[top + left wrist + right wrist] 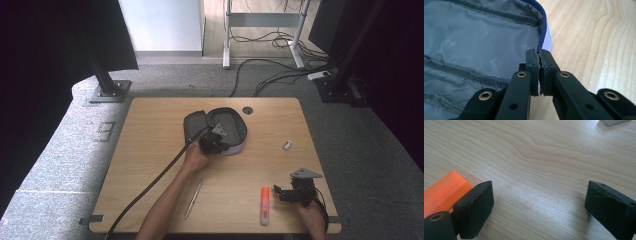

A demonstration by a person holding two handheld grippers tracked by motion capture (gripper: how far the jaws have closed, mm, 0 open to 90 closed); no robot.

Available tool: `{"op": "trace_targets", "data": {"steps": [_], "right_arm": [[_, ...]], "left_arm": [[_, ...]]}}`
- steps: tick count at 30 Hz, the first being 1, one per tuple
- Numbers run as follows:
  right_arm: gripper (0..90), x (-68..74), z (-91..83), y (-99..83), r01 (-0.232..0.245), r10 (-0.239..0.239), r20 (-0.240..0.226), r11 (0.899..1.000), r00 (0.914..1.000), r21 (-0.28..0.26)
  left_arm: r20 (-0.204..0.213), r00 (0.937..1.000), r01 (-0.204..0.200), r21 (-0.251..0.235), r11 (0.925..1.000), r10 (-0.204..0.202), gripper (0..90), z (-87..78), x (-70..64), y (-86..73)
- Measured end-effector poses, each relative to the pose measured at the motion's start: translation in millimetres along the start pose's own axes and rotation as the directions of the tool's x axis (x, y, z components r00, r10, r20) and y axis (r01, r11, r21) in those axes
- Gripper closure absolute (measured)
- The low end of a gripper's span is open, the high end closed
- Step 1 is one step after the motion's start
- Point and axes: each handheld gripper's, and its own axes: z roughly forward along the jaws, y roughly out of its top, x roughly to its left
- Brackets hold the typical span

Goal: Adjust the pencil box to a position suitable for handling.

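We see the open pencil case point(216, 131) lying near the middle of the wooden table point(150, 150), toward its far edge, its grey lining turned up. The left gripper point(212, 142) sits at the case's near rim, and in the left gripper view its jaws are clenched on the zippered edge of the pencil case point(474, 37), pinching the fabric just below the blue zipper point(541, 37). The right gripper point(295, 192) rests near the table's front right corner with its jaws spread wide and nothing between them; an orange highlighter point(264, 205) lies just beside it, and the right gripper view shows the highlighter's orange end point(445, 188) right behind one jaw. A silver pen point(193, 198) lies on the near side of the table, between the person's forearm and the highlighter, well apart from the case. A small grey piece point(287, 145) sits alone to the right of the case. Nothing lies between either gripper and the case. The lining carries a repeated printed word that seems to read "kocoliee", though we cannot be sure of the letters.
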Motion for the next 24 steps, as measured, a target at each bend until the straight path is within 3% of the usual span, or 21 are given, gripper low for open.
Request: {"op": "trace_targets", "data": {"steps": [24], "right_arm": [[7.8,0.1,-0.1,0.1,-0.002,0.002,-0.001,1.000,1.0000,0.001]], "left_arm": [[0.070,0.9967,-0.041,0.000,0.9992,0.041,86.6,-7.2,-39.9,-11.2]]}}
